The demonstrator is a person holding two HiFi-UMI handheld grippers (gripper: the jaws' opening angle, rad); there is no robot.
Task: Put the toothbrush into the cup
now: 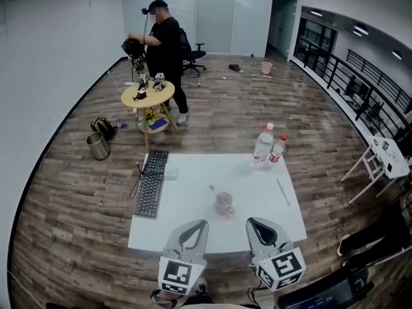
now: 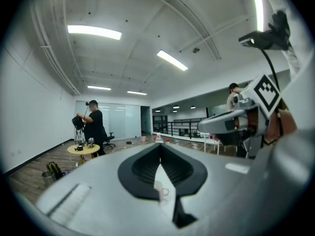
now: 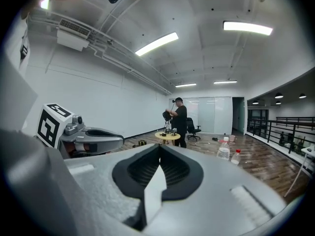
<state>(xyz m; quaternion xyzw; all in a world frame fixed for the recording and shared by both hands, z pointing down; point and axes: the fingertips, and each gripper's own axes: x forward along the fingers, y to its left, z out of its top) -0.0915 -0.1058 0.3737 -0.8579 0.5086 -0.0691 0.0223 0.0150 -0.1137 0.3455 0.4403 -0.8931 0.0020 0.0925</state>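
A small cup (image 1: 224, 204) stands near the middle of the white table (image 1: 193, 237). A thin thing leans out of it toward the far left; I cannot tell what it is. A pale slender toothbrush (image 1: 283, 192) lies flat on the table to the cup's right. My left gripper (image 1: 205, 223) hovers over the near edge, shut and empty, short of the cup. My right gripper (image 1: 249, 221) is beside it, also shut and empty. In the left gripper view the cup (image 2: 163, 193) shows through the gap below the closed jaws.
A black keyboard (image 1: 150, 184) lies at the table's left side. Two plastic bottles (image 1: 262, 145) stand at the far right corner. Farther back a person (image 1: 166, 50) works at a round yellow table (image 1: 147, 95). A metal bin (image 1: 98, 145) and a white rack (image 1: 380, 159) stand on the floor.
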